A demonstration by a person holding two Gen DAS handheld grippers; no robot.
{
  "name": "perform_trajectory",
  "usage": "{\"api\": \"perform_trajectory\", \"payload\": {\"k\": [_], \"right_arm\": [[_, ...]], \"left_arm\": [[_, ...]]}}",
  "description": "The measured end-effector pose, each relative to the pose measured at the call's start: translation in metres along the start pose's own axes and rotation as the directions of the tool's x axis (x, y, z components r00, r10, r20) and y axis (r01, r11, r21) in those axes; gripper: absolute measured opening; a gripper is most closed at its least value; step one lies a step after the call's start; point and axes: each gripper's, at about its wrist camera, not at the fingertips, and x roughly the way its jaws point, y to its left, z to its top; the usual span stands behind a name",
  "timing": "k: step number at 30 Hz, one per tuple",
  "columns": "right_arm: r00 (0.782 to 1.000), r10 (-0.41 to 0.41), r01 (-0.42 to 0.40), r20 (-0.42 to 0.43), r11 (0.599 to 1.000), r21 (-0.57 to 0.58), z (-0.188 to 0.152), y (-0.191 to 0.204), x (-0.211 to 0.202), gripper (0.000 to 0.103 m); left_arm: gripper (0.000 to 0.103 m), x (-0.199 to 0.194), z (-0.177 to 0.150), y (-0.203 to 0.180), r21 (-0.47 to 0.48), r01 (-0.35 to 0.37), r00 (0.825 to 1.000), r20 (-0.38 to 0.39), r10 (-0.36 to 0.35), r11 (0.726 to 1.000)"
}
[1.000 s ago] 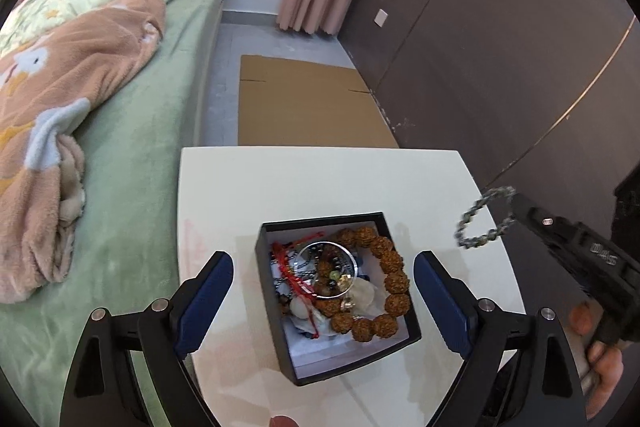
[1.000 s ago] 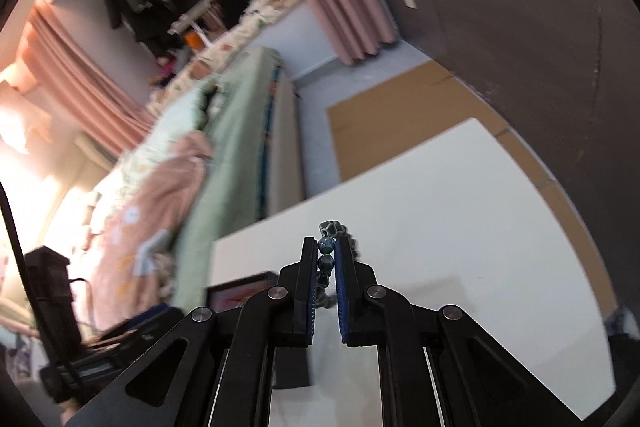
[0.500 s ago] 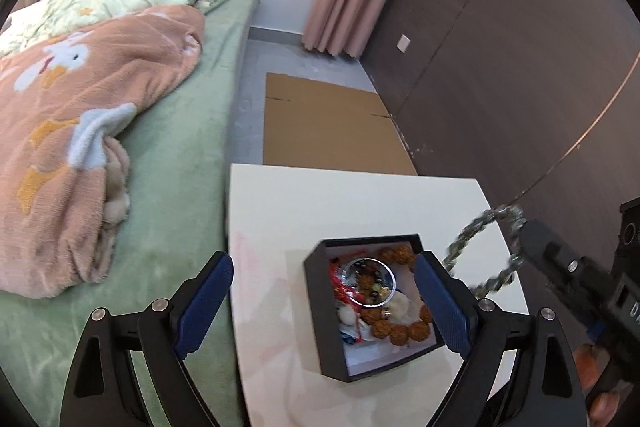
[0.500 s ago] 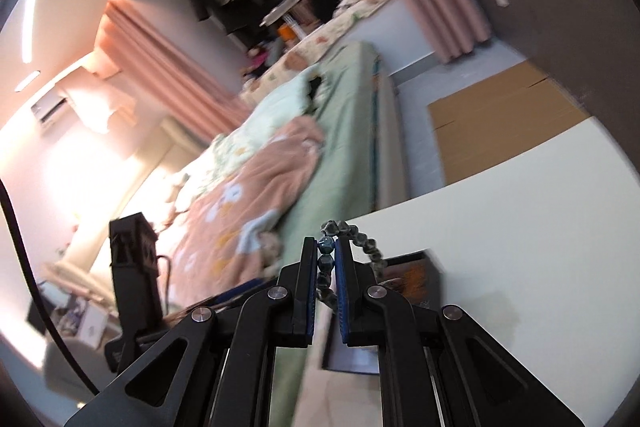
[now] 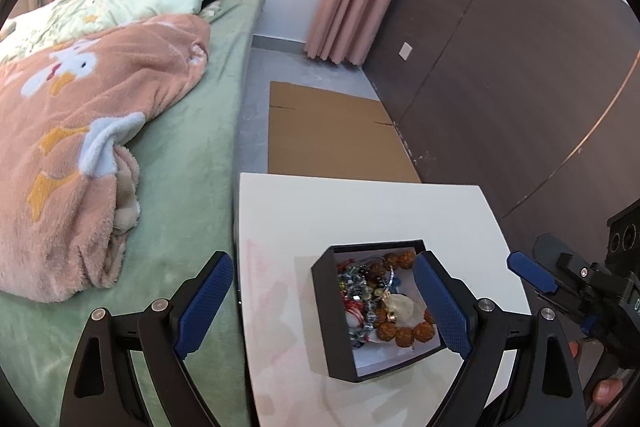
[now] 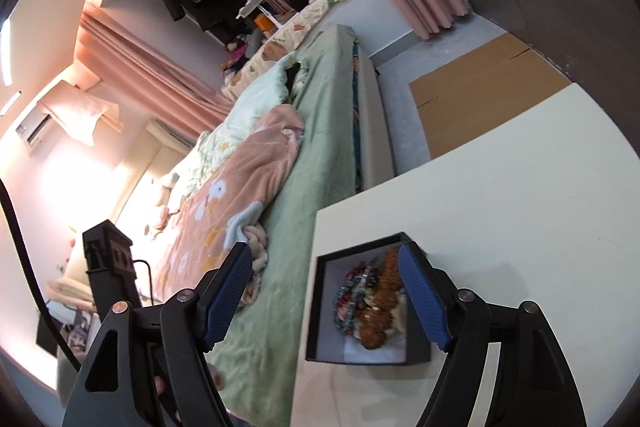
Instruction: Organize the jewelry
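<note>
A black jewelry box with a white lining stands on the white table, full of mixed pieces: a brown bead bracelet, red cord and a grey metal-bead bracelet. The box also shows in the right wrist view, blurred. My left gripper is open and empty, its right finger in front of the box. My right gripper is open and empty above the box. In the left wrist view one of its blue fingertips shows at the right of the box.
A bed with a green sheet and a pink fleece blanket lies against the table's left edge. Flattened cardboard lies on the floor beyond the table. A dark panelled wall runs along the right.
My right gripper carried the grey bead bracelet over the box, then opened; the bracelet now lies in the box. My left gripper drew back and left, still open.
</note>
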Motion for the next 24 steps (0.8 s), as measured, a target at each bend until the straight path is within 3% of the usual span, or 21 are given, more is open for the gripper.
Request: {"api": "perform_trajectory", "payload": {"k": [6, 11, 15, 18, 24], "right_arm": [[0.998, -0.061, 0.062, 0.024, 0.997, -0.035, 0.001, -0.002, -0.024, 0.076], [0.995, -0.089, 0.090, 0.032, 0.996, -0.027, 0.001, -0.009, -0.041, 0.087], [0.992, -0.122, 0.124, 0.031, 0.991, -0.041, 0.000, -0.014, -0.048, 0.089], [0.984, -0.171, 0.174, 0.048, 0.982, -0.066, -0.003, -0.015, -0.057, 0.102], [0.967, -0.254, 0.255, 0.023, 0.961, -0.109, -0.008, -0.019, -0.066, 0.103]], "left_arm": [[0.092, -0.021, -0.004, -0.015, 0.011, -0.053, 0.992, 0.112, 0.052, 0.999], [0.092, -0.024, -0.009, -0.035, 0.026, -0.071, 0.991, 0.116, 0.068, 0.997], [0.092, -0.023, -0.014, -0.049, 0.035, -0.088, 0.990, 0.115, 0.083, 0.996], [0.102, -0.024, -0.019, -0.062, 0.057, -0.096, 0.988, 0.127, 0.088, 0.994], [0.102, -0.024, -0.035, -0.079, 0.118, -0.113, 0.985, 0.146, 0.095, 0.987]]}}
